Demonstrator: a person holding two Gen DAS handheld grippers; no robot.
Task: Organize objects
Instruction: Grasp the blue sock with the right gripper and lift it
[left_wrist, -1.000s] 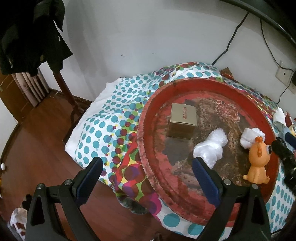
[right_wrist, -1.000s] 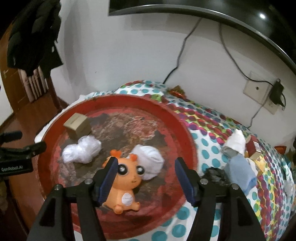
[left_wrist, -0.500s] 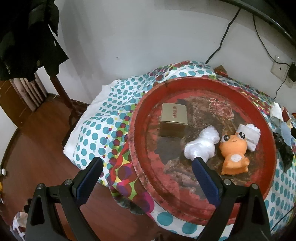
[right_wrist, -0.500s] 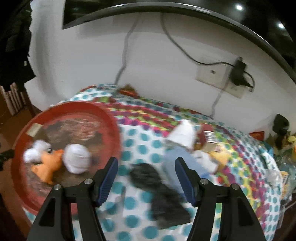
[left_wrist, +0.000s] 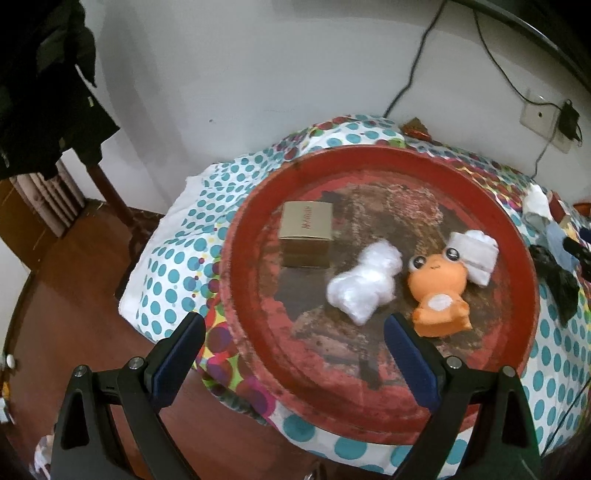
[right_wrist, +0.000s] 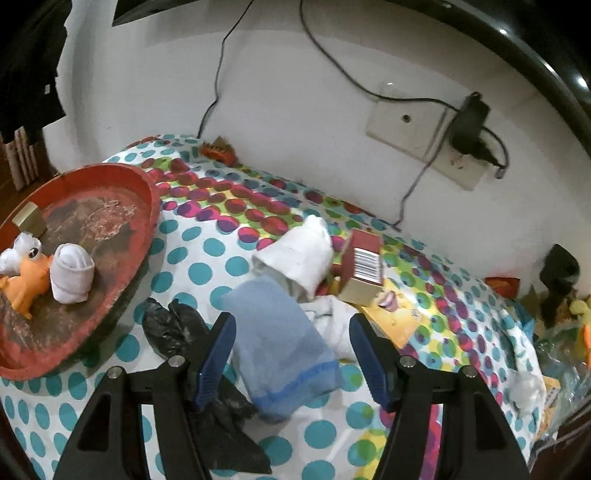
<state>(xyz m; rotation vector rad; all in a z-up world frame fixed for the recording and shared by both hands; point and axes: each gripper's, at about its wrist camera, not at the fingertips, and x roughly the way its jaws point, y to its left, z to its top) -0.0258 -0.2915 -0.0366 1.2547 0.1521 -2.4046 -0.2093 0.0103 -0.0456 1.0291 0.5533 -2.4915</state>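
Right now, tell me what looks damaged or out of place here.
The red tray looks worn: its paint has flaked off, leaving dark bare patches inside. The orange toy lies tipped on its back in it. Beside the tray, a black bag sits crumpled on the dotted cloth.

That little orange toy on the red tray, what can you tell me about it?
The orange toy is a small, rubbery-looking cartoon creature with big glossy eyes, a small smile, a white belly patch and stubby feet. It lies tipped back on the worn red tray, leaning its head against a rolled white cloth. A crumpled white plastic bag lies close beside it. Neither gripper touches it.
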